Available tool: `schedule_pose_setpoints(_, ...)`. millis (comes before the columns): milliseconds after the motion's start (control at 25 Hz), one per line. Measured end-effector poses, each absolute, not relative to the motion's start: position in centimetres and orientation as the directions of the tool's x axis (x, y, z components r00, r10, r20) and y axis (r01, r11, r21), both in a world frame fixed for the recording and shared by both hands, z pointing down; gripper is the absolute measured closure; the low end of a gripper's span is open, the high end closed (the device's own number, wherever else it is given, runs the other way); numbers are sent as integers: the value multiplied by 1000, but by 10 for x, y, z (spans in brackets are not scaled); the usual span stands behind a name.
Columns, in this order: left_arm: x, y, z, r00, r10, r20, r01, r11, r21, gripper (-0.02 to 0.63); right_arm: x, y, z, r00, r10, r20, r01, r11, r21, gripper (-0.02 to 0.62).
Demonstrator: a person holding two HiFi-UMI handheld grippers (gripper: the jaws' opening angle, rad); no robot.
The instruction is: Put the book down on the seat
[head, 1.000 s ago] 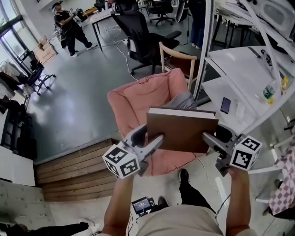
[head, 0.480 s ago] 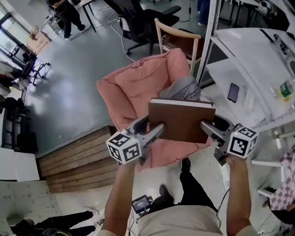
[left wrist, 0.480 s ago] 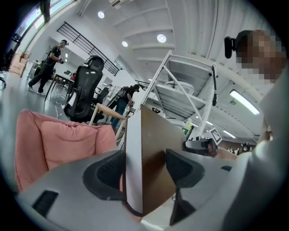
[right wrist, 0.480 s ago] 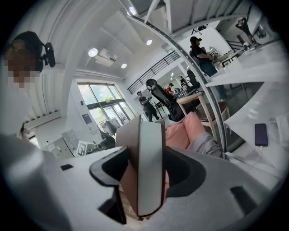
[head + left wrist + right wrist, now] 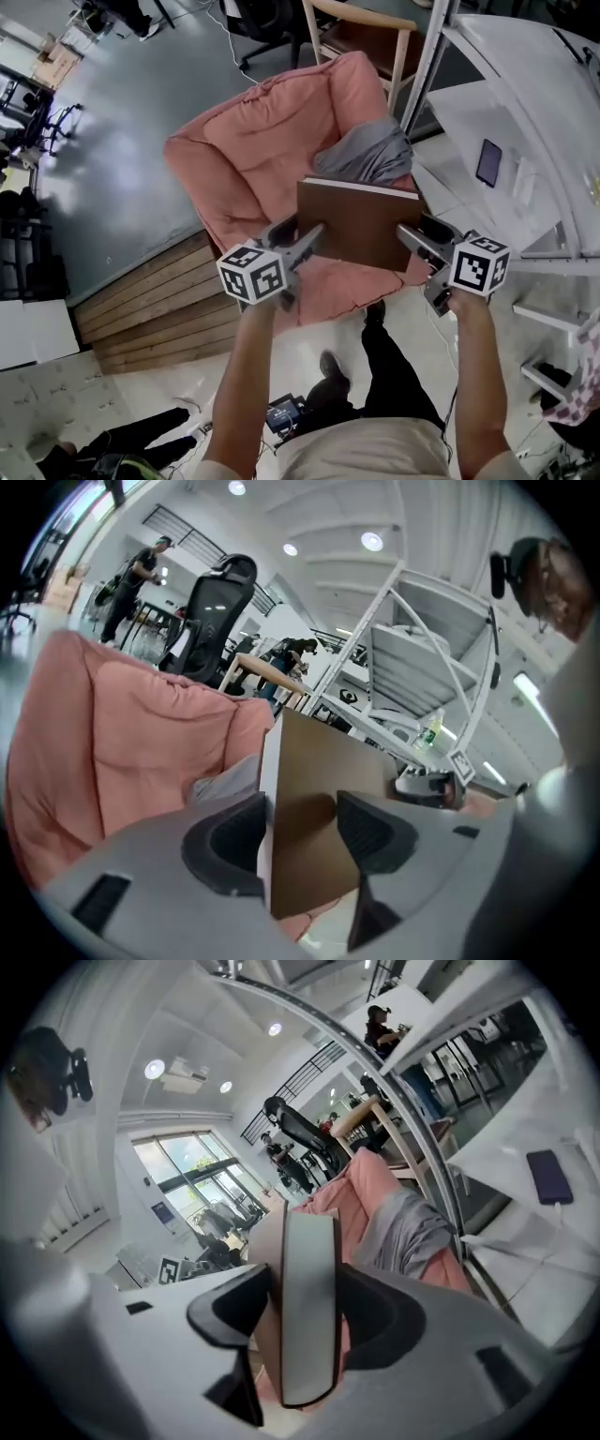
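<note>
Above the front of the pink seat, hanging clear of the cushion: book being carried flat, brown cover up, not yet touching fabric. Running its long axis left-to-right across the seat front, one short end per gripper. Left gripper closing its jaws on the book's left edge, page block and cover sitting between the pads. Right gripper clamping the grey spine end, pads pressing both sides. Seat lying ahead of and below both grippers; neither hand looking clearly nearer, so probably going down level with a short push forward. Grey cloth bunching on the cushion just beyond the book's far edge, worth keeping clear of when lowering.

Comparing with a second ago: seat filling far more of the head view and sitting much closer under the book, wooden chair behind it sliding to the top edge, book's far edge now reaching the grey cloth. Left jaws standing narrower than then; right grip looking the same.
</note>
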State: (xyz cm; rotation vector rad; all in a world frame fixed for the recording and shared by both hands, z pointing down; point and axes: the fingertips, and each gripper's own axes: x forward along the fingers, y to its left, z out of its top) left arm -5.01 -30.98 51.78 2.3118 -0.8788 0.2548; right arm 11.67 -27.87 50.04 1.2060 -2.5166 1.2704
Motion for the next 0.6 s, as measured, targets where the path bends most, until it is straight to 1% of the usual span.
schedule_pose_setpoints(200, -43, -321, 579, 741, -508, 440, -670, -513, 537, 388, 123, -290, 558, -680, -583, 445, -687, 294, -664, 367)
schedule_pose_setpoints(600, -34, -332, 709, 718, -427, 549, -695, -407, 593, 388, 132, -307, 684, -676, -506, 536, -694, 193, -693, 364)
